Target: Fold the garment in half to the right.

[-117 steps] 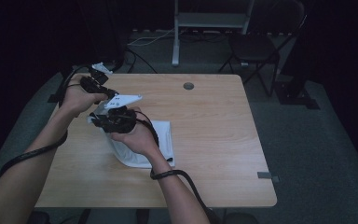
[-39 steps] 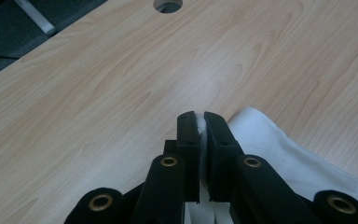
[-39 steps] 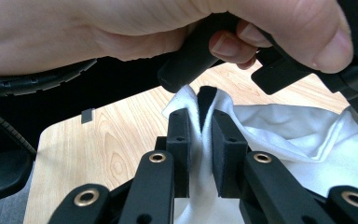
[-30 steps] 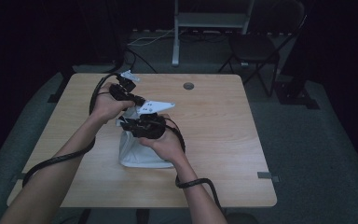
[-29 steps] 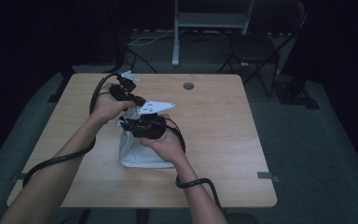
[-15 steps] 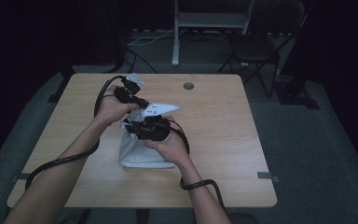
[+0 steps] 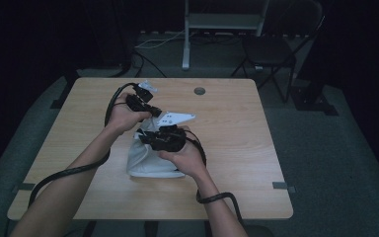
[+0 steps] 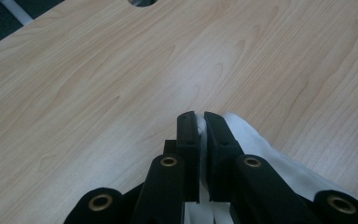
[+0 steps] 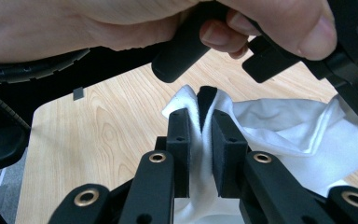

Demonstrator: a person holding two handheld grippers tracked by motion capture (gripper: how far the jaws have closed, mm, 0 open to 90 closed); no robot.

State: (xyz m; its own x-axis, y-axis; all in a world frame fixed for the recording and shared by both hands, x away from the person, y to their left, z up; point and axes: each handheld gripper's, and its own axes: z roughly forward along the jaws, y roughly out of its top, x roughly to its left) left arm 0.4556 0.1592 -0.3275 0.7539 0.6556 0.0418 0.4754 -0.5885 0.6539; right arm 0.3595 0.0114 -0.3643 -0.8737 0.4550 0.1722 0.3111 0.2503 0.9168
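White cloth [image 7: 150, 158] lies bunched near the middle of the wooden counter [image 7: 237, 148]; the left gripper [image 8: 200, 126] pinches one edge, and the right gripper [image 9: 200, 116] is clamped on another fold.

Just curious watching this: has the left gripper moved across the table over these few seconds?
Yes. The left gripper, clamped on the white cloth, has moved rightward, toward the round hole in the table.

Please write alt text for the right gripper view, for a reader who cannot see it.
The right gripper, with its two black jaws closed, pinches a fold of white cloth above a light wooden table. Close above, the person's left hand holds the left gripper.
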